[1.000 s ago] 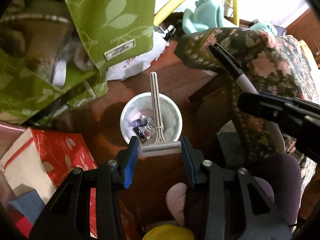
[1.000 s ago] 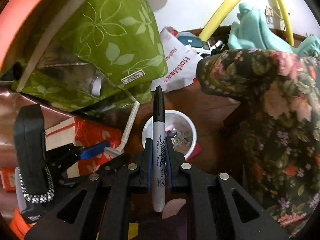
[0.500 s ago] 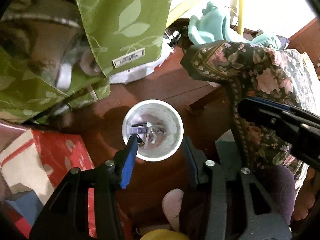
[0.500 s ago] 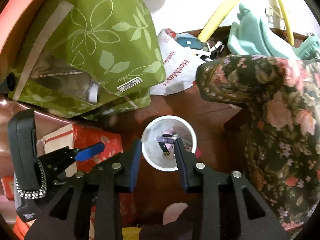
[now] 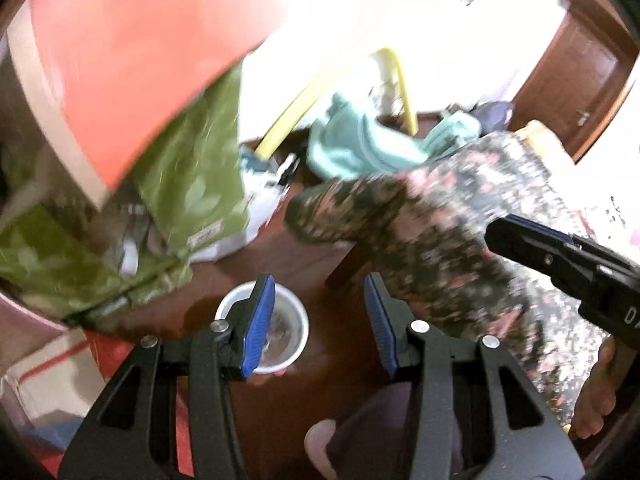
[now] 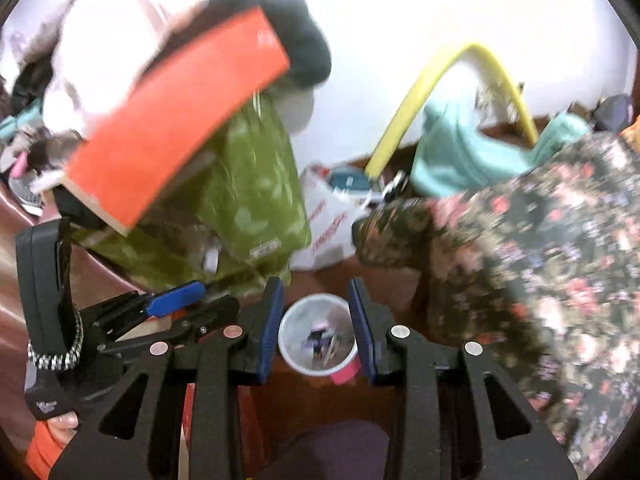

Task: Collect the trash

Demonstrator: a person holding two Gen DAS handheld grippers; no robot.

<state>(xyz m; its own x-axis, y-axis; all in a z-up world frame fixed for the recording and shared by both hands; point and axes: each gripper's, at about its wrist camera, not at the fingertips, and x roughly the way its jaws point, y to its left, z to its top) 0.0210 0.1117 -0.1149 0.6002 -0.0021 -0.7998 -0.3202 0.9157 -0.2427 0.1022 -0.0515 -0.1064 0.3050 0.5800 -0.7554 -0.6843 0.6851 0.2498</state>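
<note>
A white cup (image 6: 318, 336) stands on the dark wooden floor with small trash pieces inside; it also shows in the left wrist view (image 5: 288, 328), partly behind my left finger. My left gripper (image 5: 320, 320) is open and empty, well above the floor, with the cup under its left finger. My right gripper (image 6: 316, 328) is open and empty, its blue pads either side of the cup from above. The left gripper shows at the left of the right wrist view (image 6: 176, 300). Both views are motion-blurred.
A green leaf-print bag (image 6: 256, 208) hangs at left under an orange-red edge (image 6: 180, 120). A floral cloth (image 6: 540, 260) covers furniture at right. A yellow hoop (image 6: 440, 92), teal cloth (image 6: 460, 152), white shopping bag (image 6: 328, 224) and red box (image 5: 104, 352) are around.
One second ago the left gripper held a razor and the right a marker over the cup; both let go and opened. Since then both grippers have risen, and the cup looks smaller.
</note>
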